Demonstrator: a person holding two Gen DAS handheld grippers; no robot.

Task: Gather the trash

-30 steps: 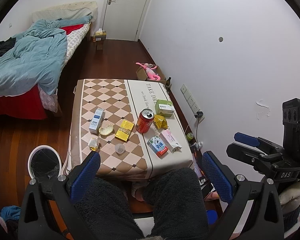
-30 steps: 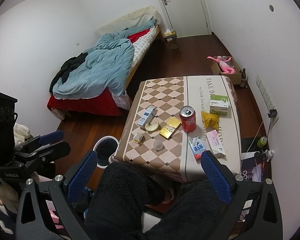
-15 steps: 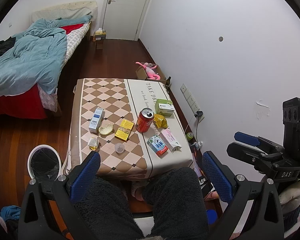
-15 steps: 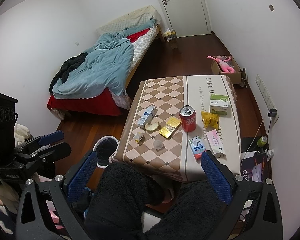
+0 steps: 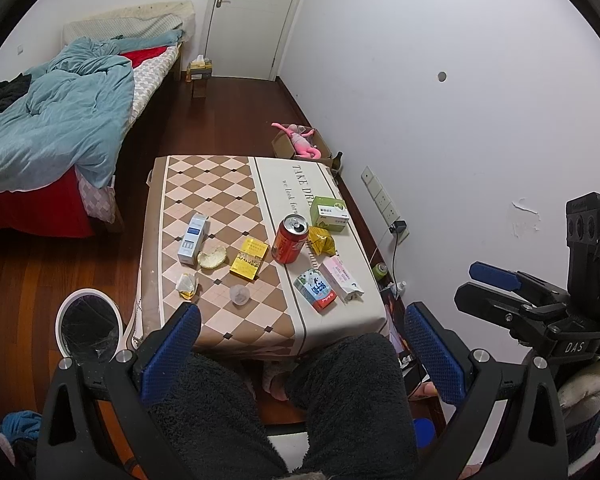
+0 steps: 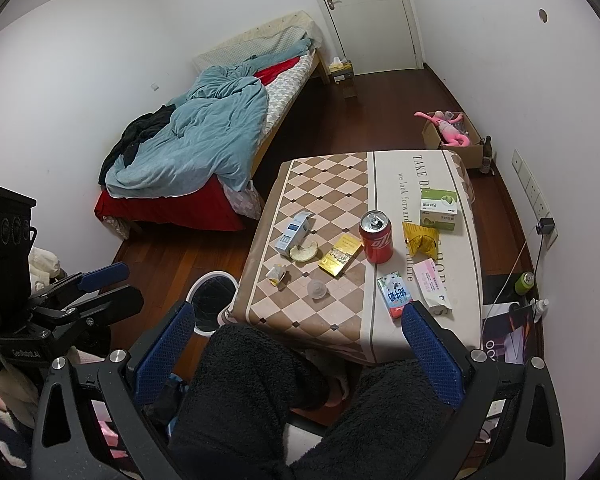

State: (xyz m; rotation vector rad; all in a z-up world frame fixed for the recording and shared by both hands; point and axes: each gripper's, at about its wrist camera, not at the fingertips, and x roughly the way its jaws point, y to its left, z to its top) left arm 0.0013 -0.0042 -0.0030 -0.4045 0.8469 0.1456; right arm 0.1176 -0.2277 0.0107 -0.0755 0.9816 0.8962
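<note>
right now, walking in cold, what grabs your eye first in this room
The low table with its checkered cloth, littered with small trash around an upright red can near the middle. Left of it on the floor stands a white bin, and behind that is an unmade bed with a rumpled blue blanket.

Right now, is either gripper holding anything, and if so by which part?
Nothing is held. The left gripper and the right gripper are both open and empty, above the person's lap, short of the table with the trash.
</note>
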